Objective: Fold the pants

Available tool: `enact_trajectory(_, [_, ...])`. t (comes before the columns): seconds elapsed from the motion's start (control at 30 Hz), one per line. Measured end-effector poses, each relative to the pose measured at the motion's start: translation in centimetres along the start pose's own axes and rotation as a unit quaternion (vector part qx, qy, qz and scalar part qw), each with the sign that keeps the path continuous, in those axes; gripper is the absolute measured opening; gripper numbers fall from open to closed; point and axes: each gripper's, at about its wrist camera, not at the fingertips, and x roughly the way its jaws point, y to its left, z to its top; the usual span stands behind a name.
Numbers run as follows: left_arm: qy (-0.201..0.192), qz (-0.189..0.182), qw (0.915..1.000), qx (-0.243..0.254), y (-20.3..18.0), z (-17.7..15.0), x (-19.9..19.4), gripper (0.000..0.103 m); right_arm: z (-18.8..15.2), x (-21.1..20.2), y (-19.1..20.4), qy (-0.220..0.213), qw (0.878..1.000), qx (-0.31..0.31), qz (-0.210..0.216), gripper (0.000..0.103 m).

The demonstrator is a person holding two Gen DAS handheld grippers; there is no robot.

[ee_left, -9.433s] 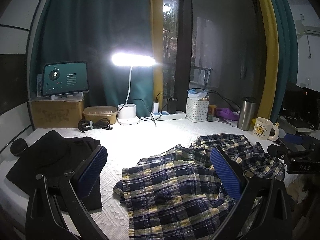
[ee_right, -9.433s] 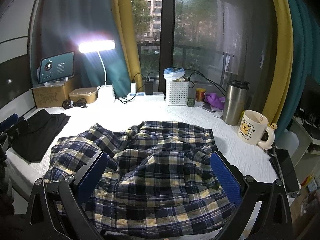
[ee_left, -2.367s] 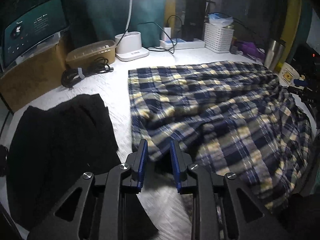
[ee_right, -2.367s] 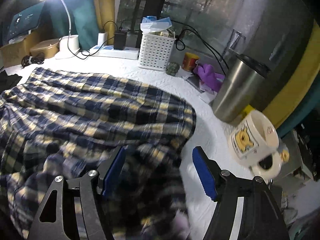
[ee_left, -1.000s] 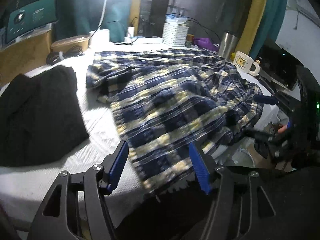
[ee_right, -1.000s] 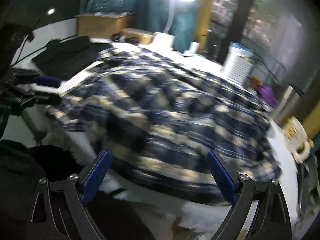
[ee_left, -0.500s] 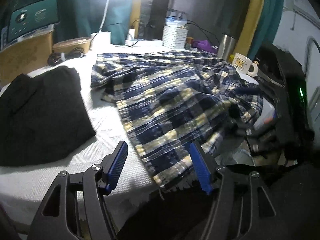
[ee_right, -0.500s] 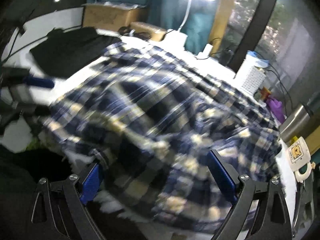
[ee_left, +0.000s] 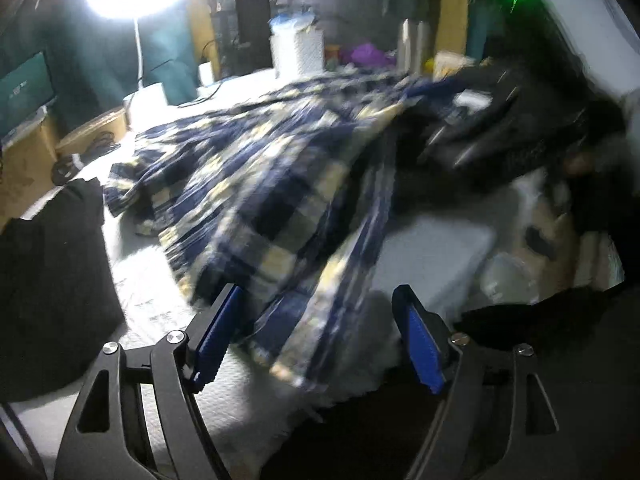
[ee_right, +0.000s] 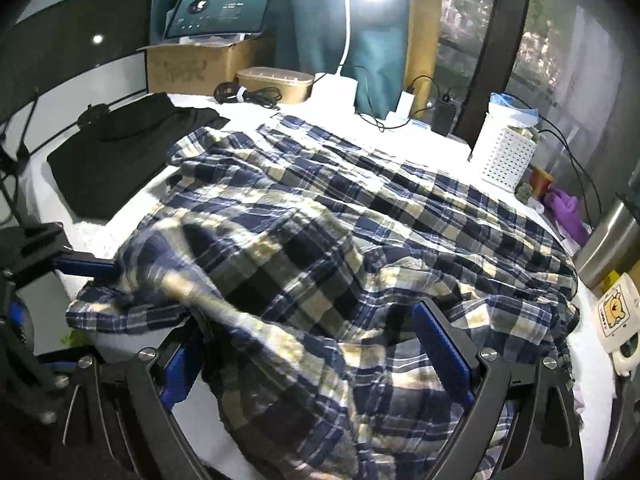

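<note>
- The plaid pants [ee_right: 360, 216] lie spread over the white-covered bench [ee_right: 248, 116], and their near edge spills over the bench's front edge. A second ago that edge hung smoother; now a ridge of cloth is heaped toward the front, blurred in both views, so the fabric is in motion.
- The left gripper [ee_left: 316, 336] has swung its view toward the pants' right side since half a second ago. Its jaws stand wide apart and hold nothing; the hanging hem sits between and just beyond them.
- The right gripper [ee_right: 312, 352] has come in low at the front edge. Its jaws are wide, with a bunched fold of the pants draped between them and over the left one, but they have not closed on the cloth.
- In my judgement the pants are being gathered and straightened for a first fold; no clean fold exists yet, so the task is at an early stage.
- A black garment [ee_right: 116, 160] lies left of the pants, apart from them. A bear mug [ee_right: 618, 316] stands just right of the pants.
</note>
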Motion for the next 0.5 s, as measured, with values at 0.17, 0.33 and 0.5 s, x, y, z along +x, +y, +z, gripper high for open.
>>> enact_trajectory(0.17, [-0.017, 0.012, 0.9994, -0.026, 1.7, 0.6, -0.9, 0.011, -0.6, -0.9, -0.7, -0.007, 1.0, 0.003, 0.001, 0.097])
enact_trajectory(0.33, [-0.081, 0.014, 0.9958, -0.039, 2.6, 2.8, -4.8, 0.008, -2.5, -2.9, -0.6, -0.019, 1.0, 0.009, 0.002, 0.097])
enact_trajectory(0.5, [-0.134, 0.009, 0.9888, -0.066, 3.6, 5.6, -8.2, 0.008, -5.3, -5.0, 1.2, -0.037, 0.998, -0.018, -0.045, 0.097])
